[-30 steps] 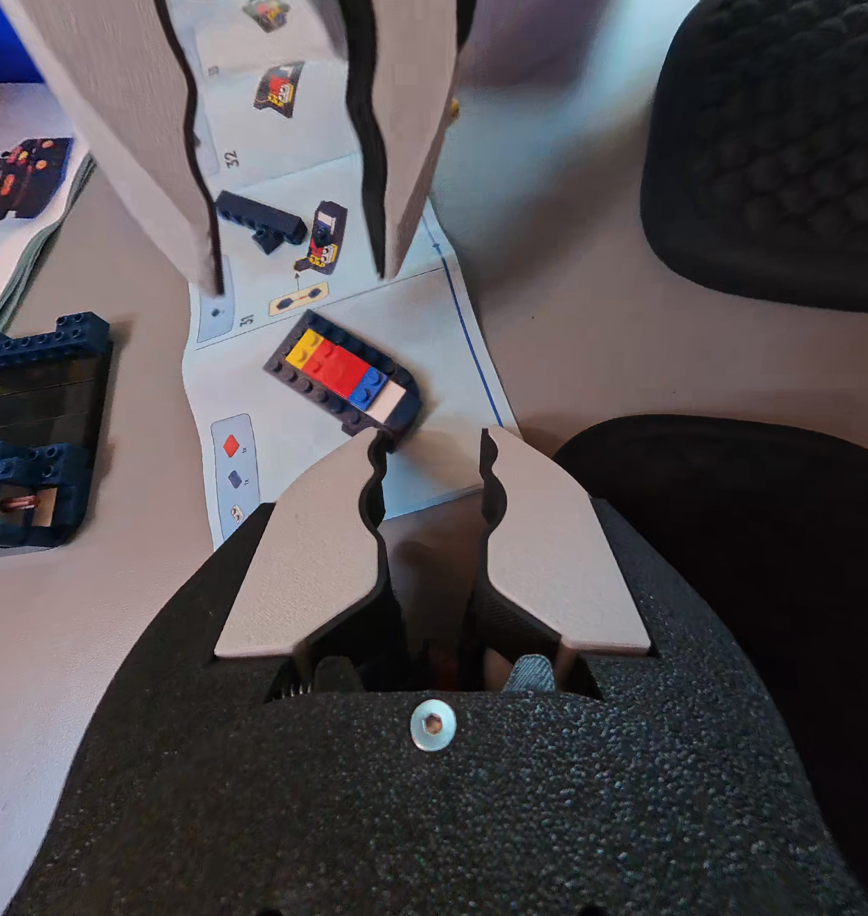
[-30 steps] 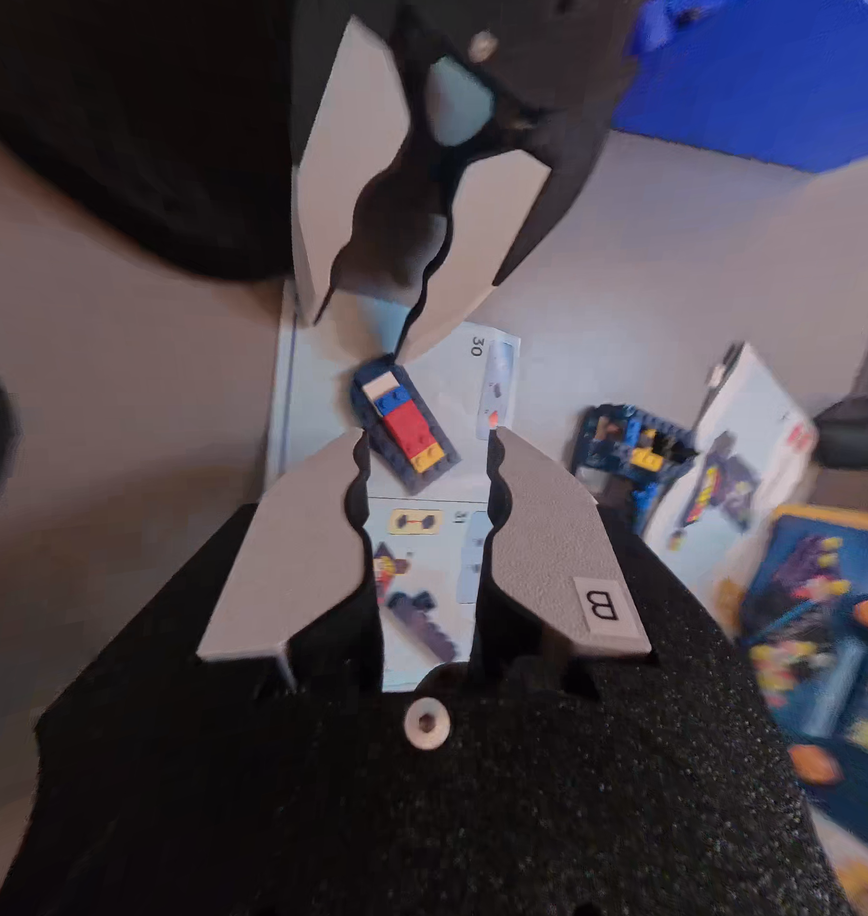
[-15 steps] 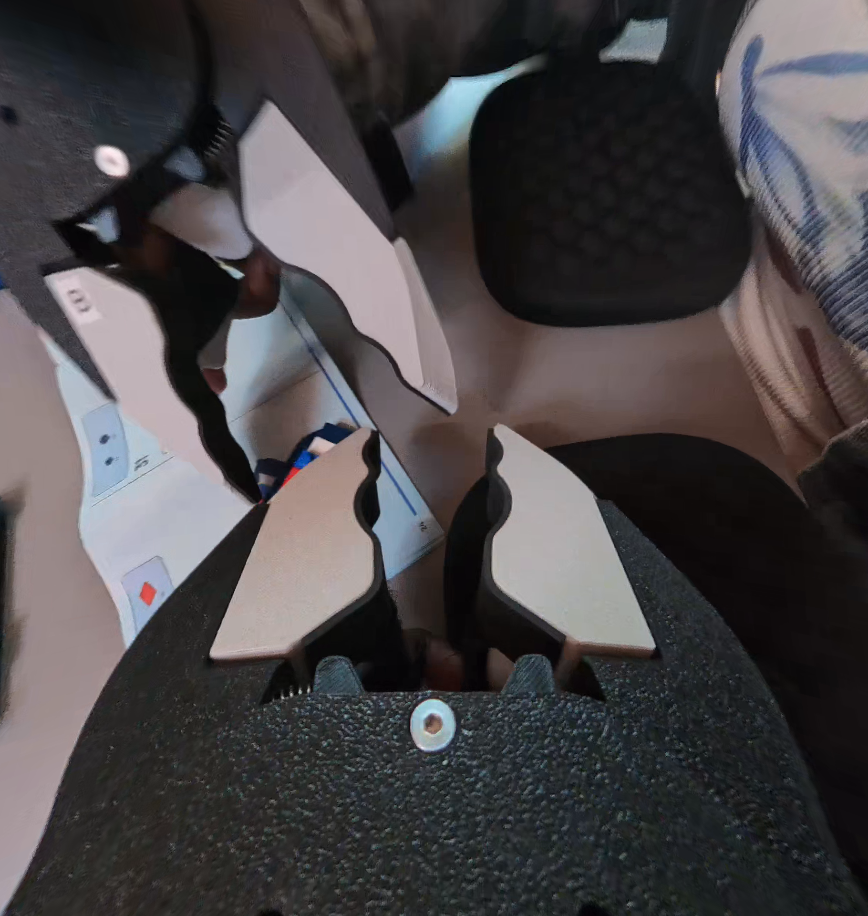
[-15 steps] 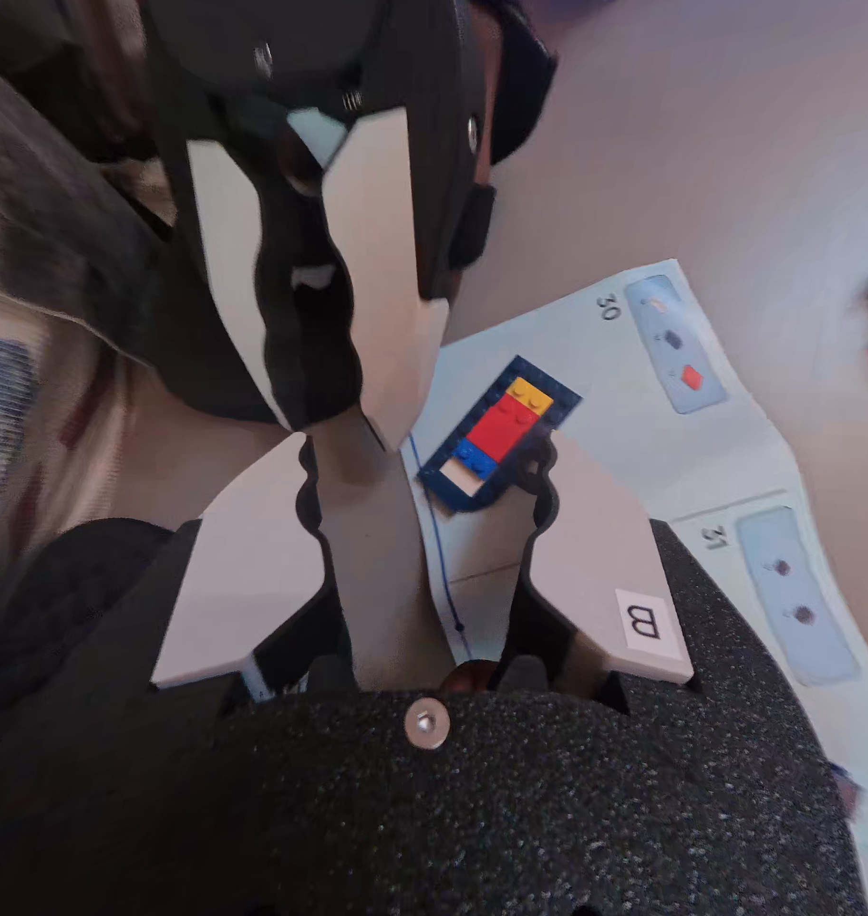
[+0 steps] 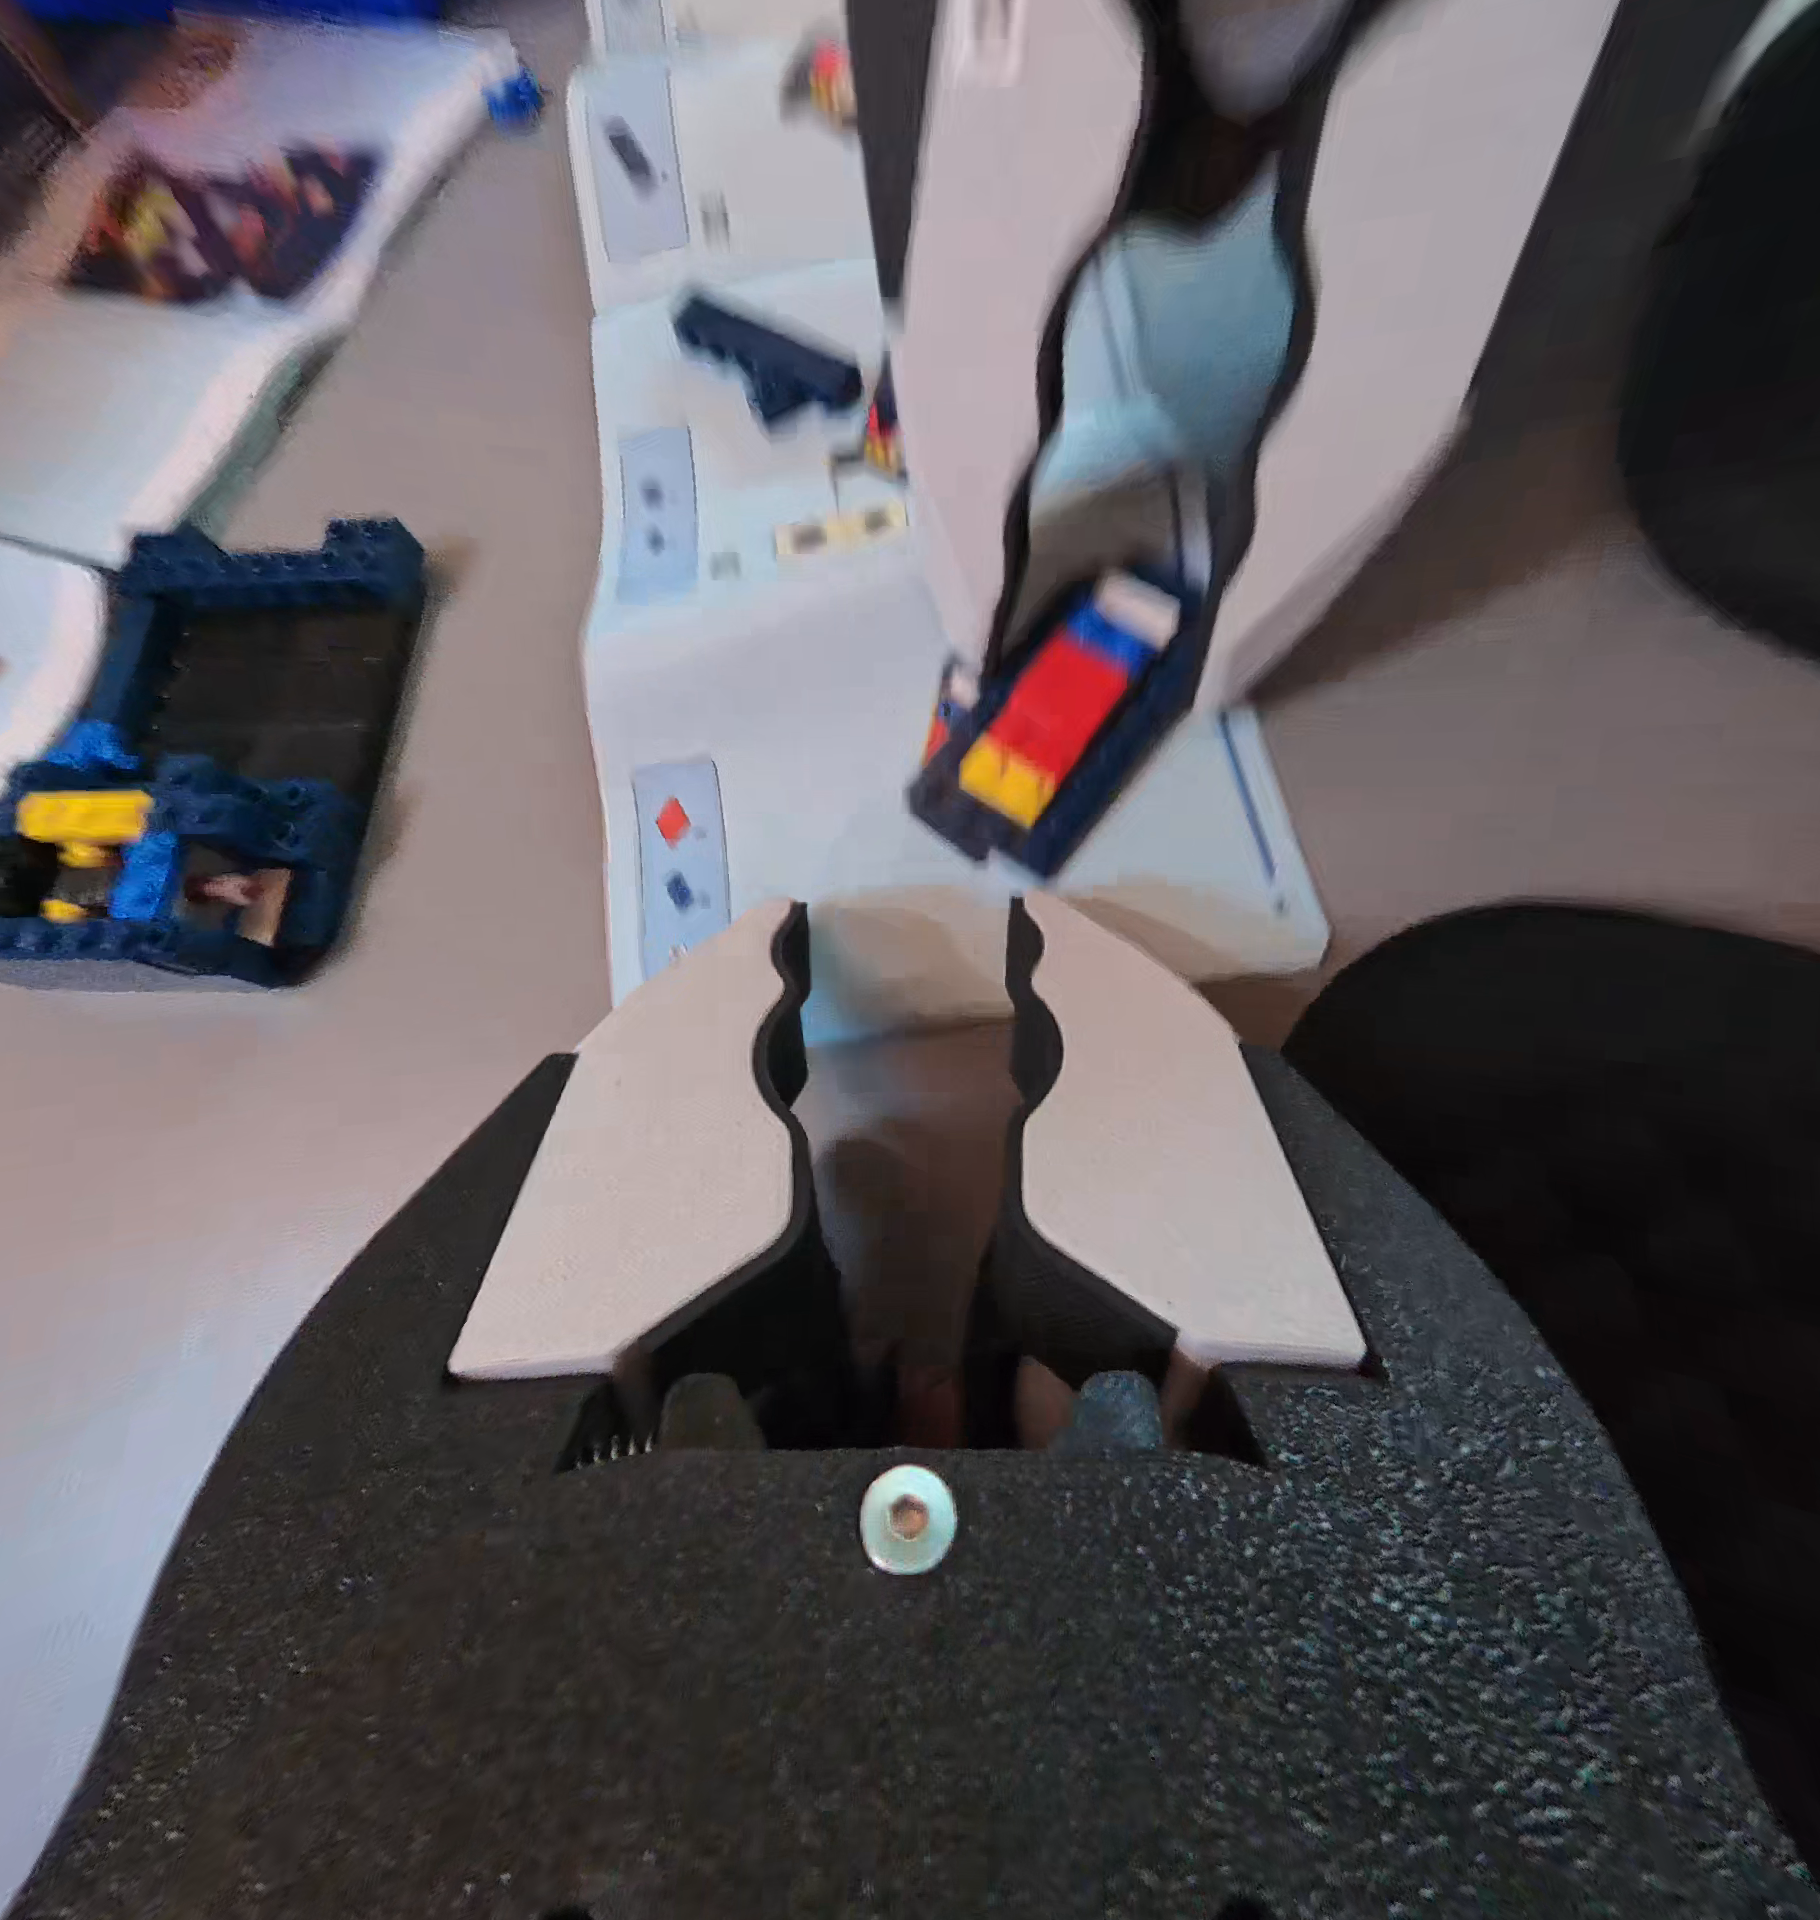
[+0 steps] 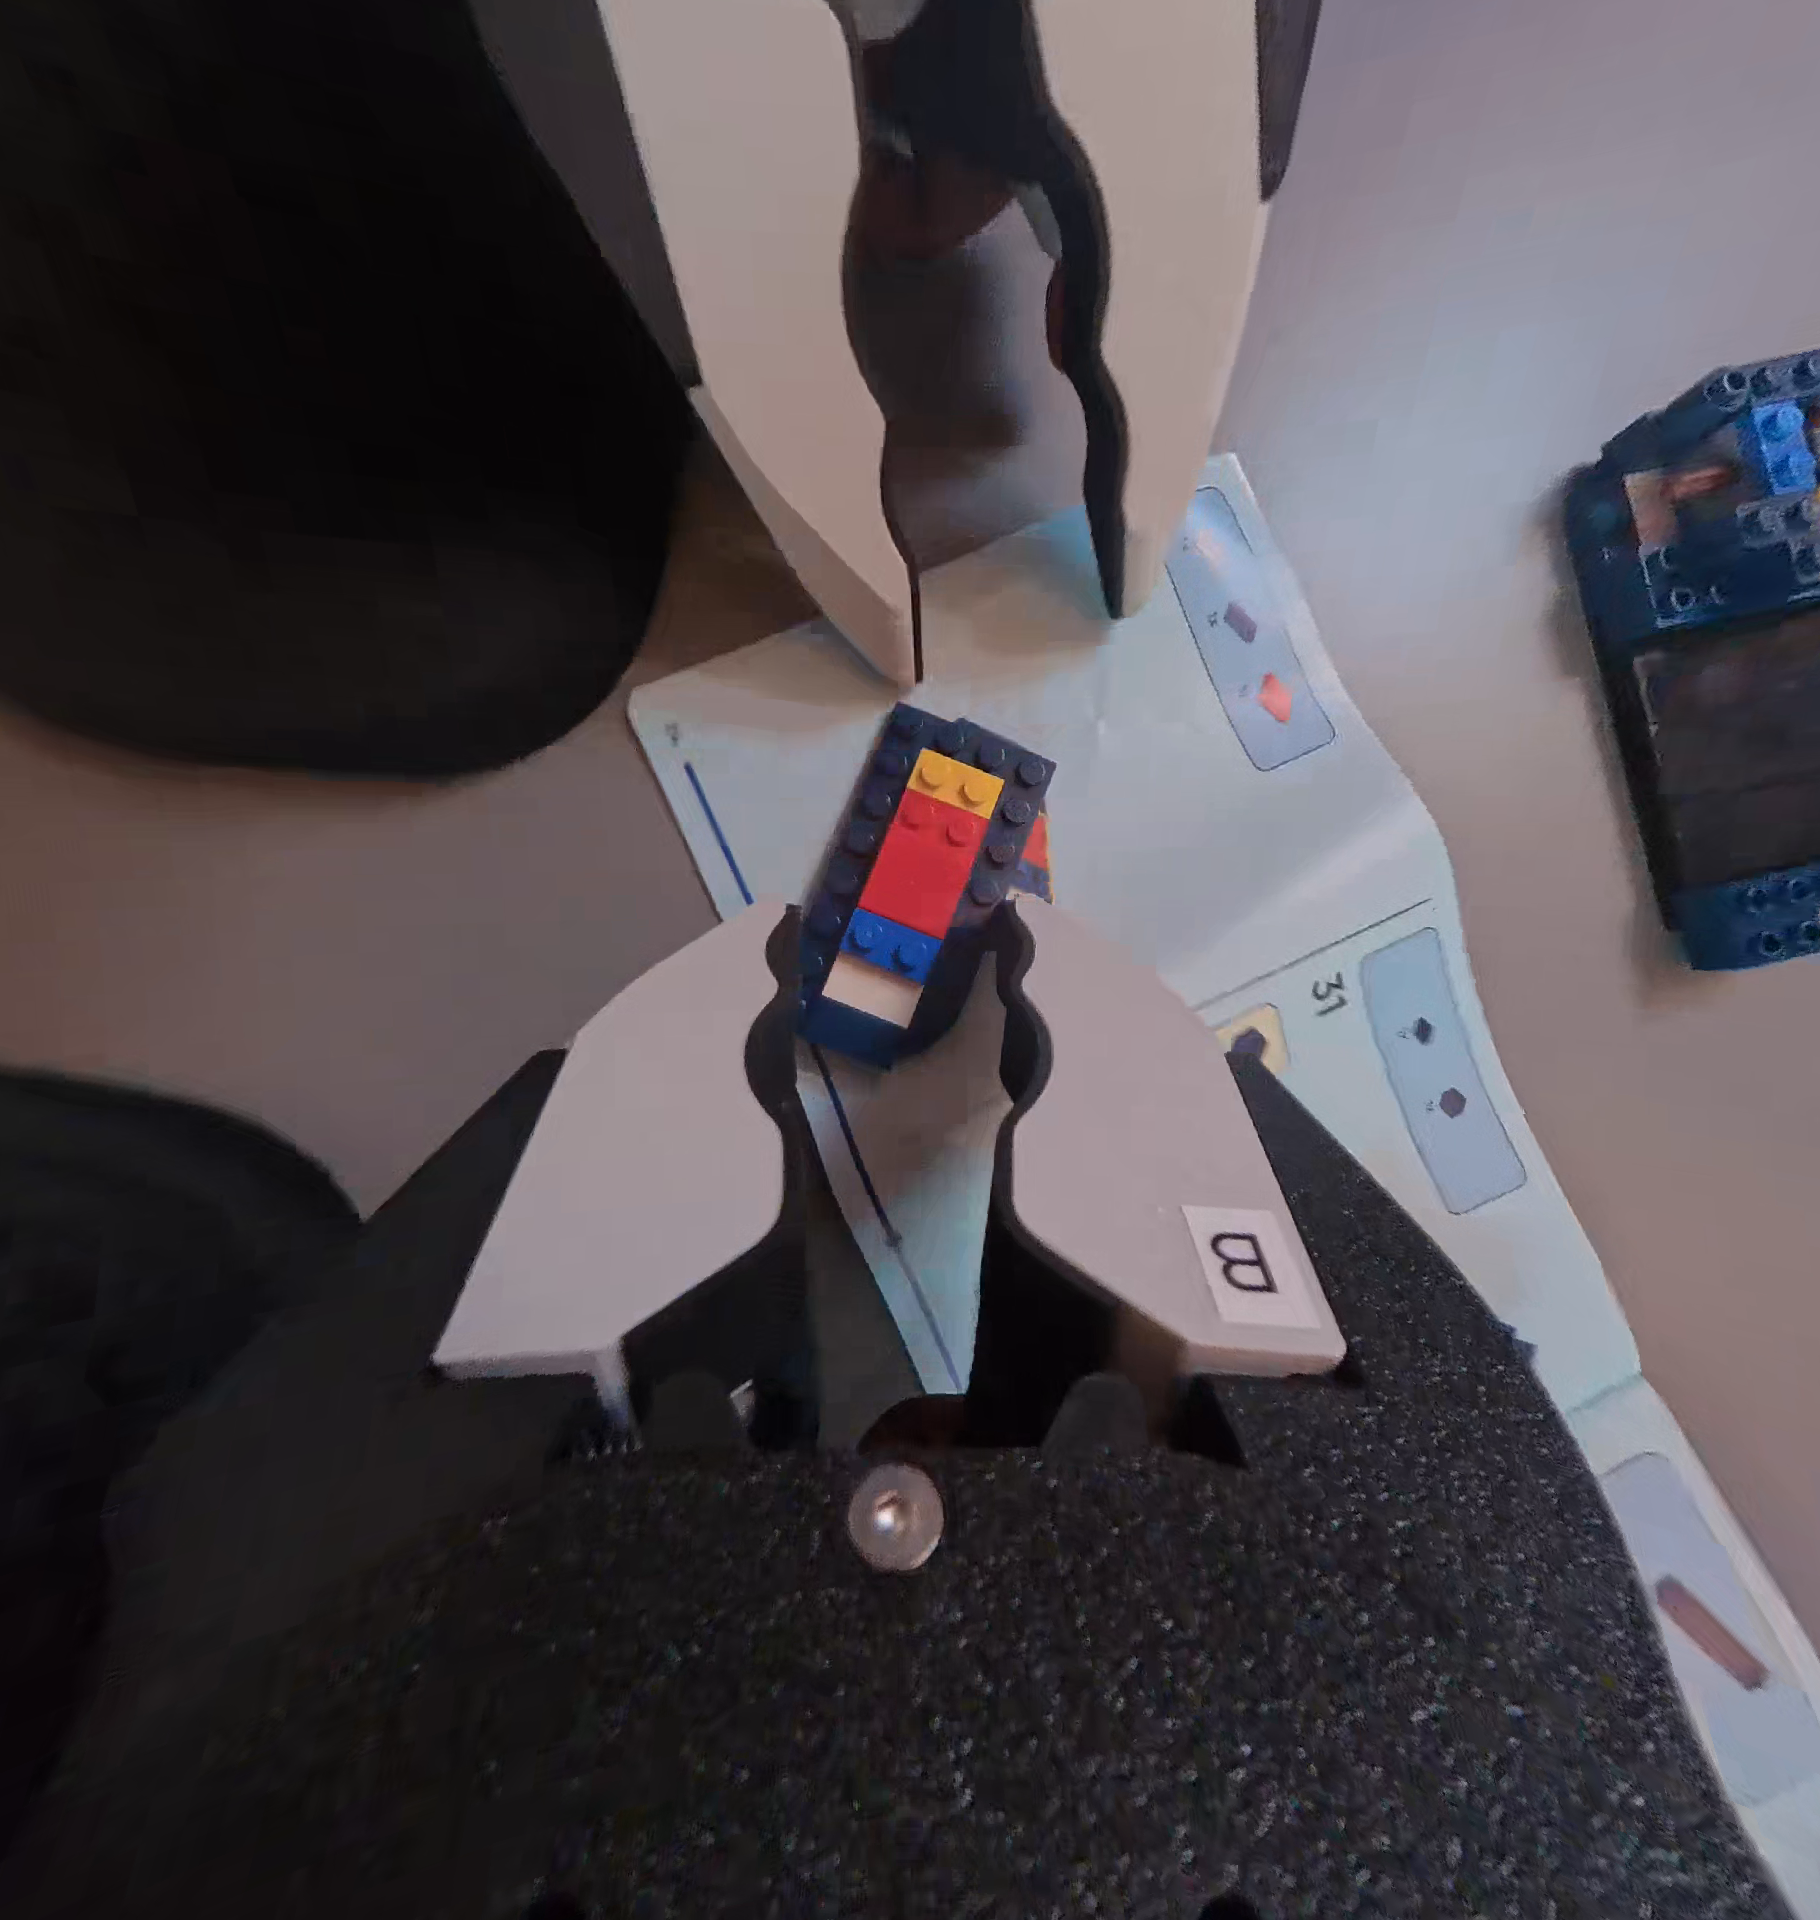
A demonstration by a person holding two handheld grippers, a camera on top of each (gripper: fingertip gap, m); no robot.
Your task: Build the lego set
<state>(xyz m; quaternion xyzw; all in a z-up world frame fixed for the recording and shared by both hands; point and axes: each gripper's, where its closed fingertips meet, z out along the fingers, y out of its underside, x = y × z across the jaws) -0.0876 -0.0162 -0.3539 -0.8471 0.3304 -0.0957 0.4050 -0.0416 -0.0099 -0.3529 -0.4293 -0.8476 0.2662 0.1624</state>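
My right gripper (image 6: 901, 935) is shut on a small brick build (image 6: 927, 873): a dark blue plate topped with yellow, red, blue and white bricks. Both pads press its long sides near the white end. In the left wrist view the right gripper (image 5: 1093, 655) comes in from above and holds the build (image 5: 1051, 727) tilted over the instruction sheet (image 5: 781, 707). My left gripper (image 5: 911, 925) is open and empty, its tips just short of the build's yellow end. It also shows in the right wrist view (image 6: 1010, 634), at the top.
A larger dark blue chassis build (image 5: 210, 748) lies left of the sheet and shows in the right wrist view (image 6: 1747, 665). A loose dark blue brick (image 5: 771, 364) lies on the sheet. Black padded shapes (image 5: 1612, 1247) (image 6: 262, 364) border the grey surface. A printed booklet (image 5: 210, 229) lies far left. Across from one pair of fingers to the other is roughly 5 cm.
The build lay flat on the sheet a second ago. My right gripper opened wide, swung around it and closed on its sides, and it now sits tilted in the grasp. My left gripper stayed open.
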